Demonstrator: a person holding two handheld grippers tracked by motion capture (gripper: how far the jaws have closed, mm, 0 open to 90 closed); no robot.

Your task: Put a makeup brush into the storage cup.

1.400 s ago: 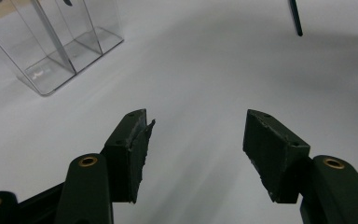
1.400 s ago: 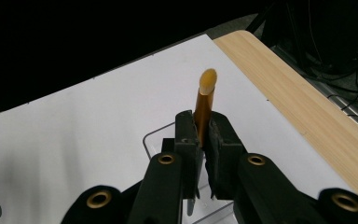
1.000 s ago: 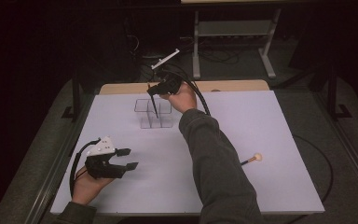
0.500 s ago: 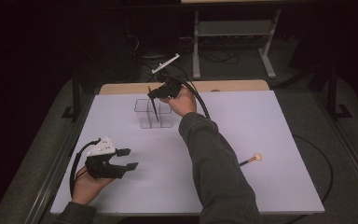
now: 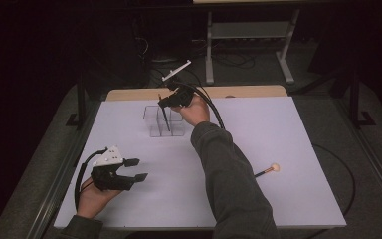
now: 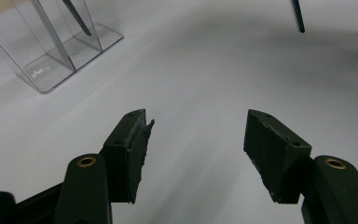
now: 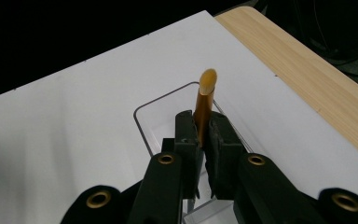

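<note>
The right gripper (image 7: 201,135) is clamped on a slim brush (image 7: 204,105) — its amber handle end sticks up past the jaws, while in the high view its dark lower part slants down into the clear compartment box (image 5: 155,122) at the far side of the white table sheet (image 5: 288,149). The left gripper (image 6: 196,140) rests near the sheet's front-left corner, jaws spread with nothing between them. A second brush (image 5: 267,171) lies on the sheet well to the right — apart from the box.
</note>
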